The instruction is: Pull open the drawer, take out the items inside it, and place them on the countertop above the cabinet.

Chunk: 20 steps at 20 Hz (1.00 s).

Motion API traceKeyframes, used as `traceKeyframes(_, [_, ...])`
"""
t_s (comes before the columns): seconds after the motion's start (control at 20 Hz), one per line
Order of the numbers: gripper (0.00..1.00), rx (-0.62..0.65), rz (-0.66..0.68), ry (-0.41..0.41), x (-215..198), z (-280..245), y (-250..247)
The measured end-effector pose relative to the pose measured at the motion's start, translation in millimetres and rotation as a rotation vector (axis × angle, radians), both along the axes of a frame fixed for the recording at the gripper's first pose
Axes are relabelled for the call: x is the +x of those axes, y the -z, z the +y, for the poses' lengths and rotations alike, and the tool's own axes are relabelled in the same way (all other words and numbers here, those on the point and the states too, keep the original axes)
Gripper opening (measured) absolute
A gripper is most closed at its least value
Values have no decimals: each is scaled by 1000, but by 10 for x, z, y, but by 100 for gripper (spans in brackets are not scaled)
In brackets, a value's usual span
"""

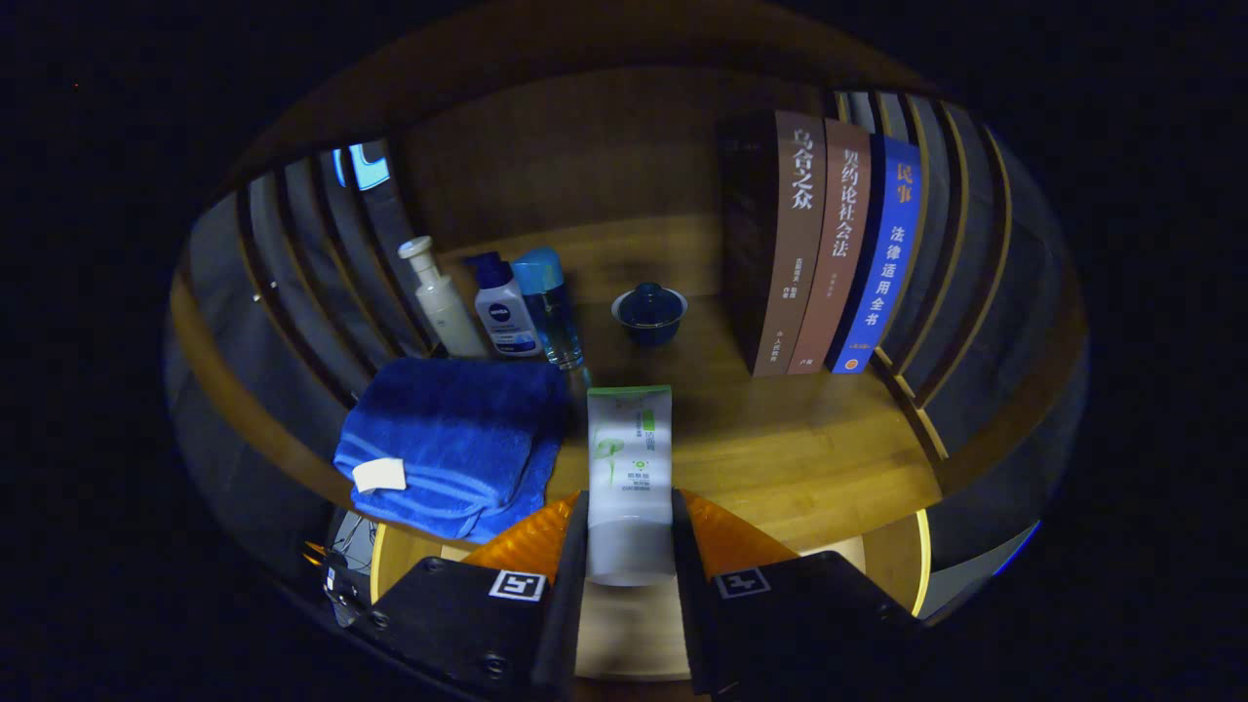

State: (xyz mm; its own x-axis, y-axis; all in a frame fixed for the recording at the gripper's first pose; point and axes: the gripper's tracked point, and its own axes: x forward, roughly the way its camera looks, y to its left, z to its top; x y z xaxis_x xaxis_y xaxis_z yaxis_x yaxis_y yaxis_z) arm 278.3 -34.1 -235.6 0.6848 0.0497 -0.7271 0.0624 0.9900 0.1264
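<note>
Gripping the tube (630, 478) by its cap end, the claw (630, 546) has both fingers pressed on its sides, and the tube reaches forward over the wooden surface (799, 448). As I judge it, the step is setting the tube down: lower it until its length rests flat on the bare wood ahead, then ease the fingers apart so it does not roll. Keep it off the folded blue towel (453, 444) just to its left. Its long axis runs straight along the fingers, crimped green end pointing away toward the bottles (497, 312), the small lidded cup (649, 312) and the standing books (829, 244) beyond.
</note>
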Motion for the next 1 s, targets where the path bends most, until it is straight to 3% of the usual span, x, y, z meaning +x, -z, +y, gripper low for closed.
traceKeyframes(0.5, [48,-16,28,12,350,-28,390])
traceKeyframes(0.8, [99,-14,-2,8,317,-5,265])
traceKeyframes(1.0, [99,-21,-17,13,140,-16,178])
